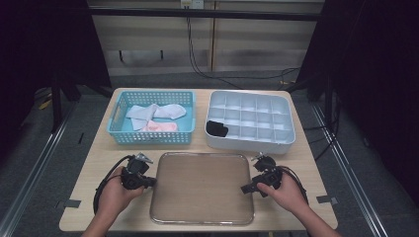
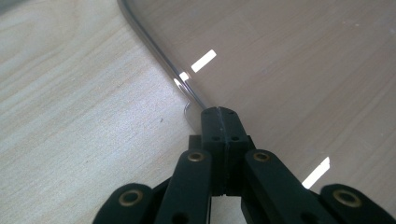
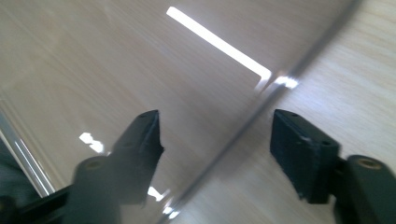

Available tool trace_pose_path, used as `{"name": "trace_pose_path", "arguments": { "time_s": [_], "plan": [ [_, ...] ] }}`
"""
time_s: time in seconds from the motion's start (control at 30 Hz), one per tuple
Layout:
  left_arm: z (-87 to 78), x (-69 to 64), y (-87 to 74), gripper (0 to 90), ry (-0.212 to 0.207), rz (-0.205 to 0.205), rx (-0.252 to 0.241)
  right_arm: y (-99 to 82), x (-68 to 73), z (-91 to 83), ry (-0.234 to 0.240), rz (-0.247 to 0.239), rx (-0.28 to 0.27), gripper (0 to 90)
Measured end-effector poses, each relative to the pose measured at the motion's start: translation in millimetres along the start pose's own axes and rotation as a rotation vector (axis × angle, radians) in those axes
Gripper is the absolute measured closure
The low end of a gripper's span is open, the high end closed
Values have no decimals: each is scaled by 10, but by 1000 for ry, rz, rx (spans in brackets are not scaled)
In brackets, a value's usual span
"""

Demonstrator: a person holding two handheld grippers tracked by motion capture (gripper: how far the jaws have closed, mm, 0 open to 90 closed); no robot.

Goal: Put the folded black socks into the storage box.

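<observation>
A shiny metal tray (image 1: 202, 187) lies on the wooden table at the front centre. My left gripper (image 1: 150, 182) rests at the tray's left rim; in the left gripper view its jaws (image 2: 218, 112) are pressed flat together, tips touching the rim of the tray (image 2: 280, 60). I cannot tell whether the rim is pinched. My right gripper (image 1: 245, 188) is at the tray's right edge. In the right gripper view it (image 3: 215, 119) stands open, one jaw over the tray (image 3: 116, 60) and one over the table, with the rim running between them untouched.
A blue basket (image 1: 114, 123) at the back left holds pale socks (image 1: 148, 112) and a pink one (image 1: 160, 127). A white divided box (image 1: 249, 143) at the back right holds a black sock (image 1: 216, 128) in a front-left cell. Bare table (image 1: 94, 163) flanks the tray.
</observation>
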State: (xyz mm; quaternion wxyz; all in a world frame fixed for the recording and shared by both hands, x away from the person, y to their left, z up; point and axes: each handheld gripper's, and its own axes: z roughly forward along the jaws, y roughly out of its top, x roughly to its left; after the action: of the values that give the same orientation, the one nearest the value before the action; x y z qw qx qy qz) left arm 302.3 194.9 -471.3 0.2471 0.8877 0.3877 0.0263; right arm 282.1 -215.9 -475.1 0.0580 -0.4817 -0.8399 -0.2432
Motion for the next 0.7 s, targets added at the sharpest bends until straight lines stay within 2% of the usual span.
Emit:
{"name": "trace_pose_path", "arguments": {
  "time_s": [0.13,0.23,0.43,0.6,0.7],
  "plan": [
    [1,-17,2,900,9,-4,1,34,28,7,-21,-1,24,346],
    [1,-18,8,900,12,8,4,38,6,4,-5,21,13,343],
    [4,-40,18,900,26,12,8,120,-16,36,-33,17,2,324],
    [2,-9,-6,900,10,17,-15,197,-61,65,-51,4,-16,325],
    [1,9,-1,889,15,22,-18,198,-65,70,-59,-20,-22,326]
  ]
}}
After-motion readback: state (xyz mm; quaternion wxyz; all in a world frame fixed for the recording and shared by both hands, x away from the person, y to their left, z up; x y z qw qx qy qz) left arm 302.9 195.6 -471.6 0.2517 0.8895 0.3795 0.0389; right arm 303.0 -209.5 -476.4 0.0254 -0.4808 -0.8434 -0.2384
